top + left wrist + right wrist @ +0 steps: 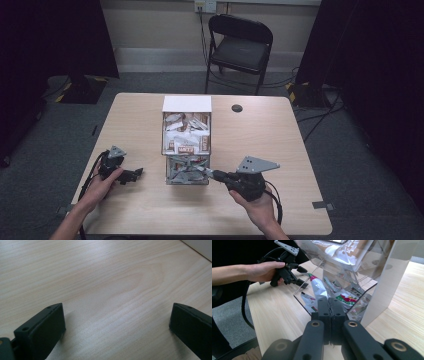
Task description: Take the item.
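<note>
Right gripper view looks along the right gripper (329,302), whose two black jaws are clenched flat together on the lower edge of a silvery foil sachet with a red and green tip (318,287). That sachet stands up just ahead of the fingertips, in the open tray at the foot of the clear acrylic sachet dispenser (387,280). Beyond, to the left, the left gripper (136,173) rests on the pale wooden table (105,277), its jaws spread wide with nothing between them.
</note>
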A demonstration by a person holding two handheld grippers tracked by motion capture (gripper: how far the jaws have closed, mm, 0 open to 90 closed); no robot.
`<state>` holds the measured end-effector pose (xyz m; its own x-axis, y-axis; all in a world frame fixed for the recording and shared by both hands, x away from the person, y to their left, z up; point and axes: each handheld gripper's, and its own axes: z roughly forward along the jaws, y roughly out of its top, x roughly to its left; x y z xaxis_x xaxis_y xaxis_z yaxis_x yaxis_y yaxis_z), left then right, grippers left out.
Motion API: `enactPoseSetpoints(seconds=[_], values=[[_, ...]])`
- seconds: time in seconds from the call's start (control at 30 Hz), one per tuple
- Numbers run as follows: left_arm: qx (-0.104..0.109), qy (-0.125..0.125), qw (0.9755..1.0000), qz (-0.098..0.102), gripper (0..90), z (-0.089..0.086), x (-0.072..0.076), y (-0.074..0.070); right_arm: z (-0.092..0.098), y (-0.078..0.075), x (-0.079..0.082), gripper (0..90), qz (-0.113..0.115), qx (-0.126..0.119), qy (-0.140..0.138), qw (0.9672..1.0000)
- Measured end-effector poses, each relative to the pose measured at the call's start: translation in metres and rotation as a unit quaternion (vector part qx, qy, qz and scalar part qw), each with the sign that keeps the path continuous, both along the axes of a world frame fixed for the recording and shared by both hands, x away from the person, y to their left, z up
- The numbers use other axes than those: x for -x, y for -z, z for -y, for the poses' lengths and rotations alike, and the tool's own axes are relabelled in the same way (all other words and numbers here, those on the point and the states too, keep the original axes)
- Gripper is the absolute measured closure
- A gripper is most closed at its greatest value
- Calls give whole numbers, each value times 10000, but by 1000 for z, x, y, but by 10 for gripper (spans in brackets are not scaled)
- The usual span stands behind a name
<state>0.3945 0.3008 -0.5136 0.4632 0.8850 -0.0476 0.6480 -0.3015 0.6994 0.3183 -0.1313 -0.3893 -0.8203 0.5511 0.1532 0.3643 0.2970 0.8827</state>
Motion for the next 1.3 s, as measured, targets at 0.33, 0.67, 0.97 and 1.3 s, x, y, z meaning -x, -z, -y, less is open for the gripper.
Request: enactPoseSetpoints(seconds=[0.33,0.67,0.97,1.3], values=[[1,-2,10000,0,0,0,0,0,12,-5,1,890,75,-66,126,9999],[1,-1,10000,0,0,0,0,0,26,-11,-1,890,102,-125,291,9994],[-1,1,10000,0,0,0,0,0,41,-11,-6,890,89,-112,490,9987],[0,-2,10000,0,0,0,0,0,62,-14,-11,890,170,-83,829,9964]])
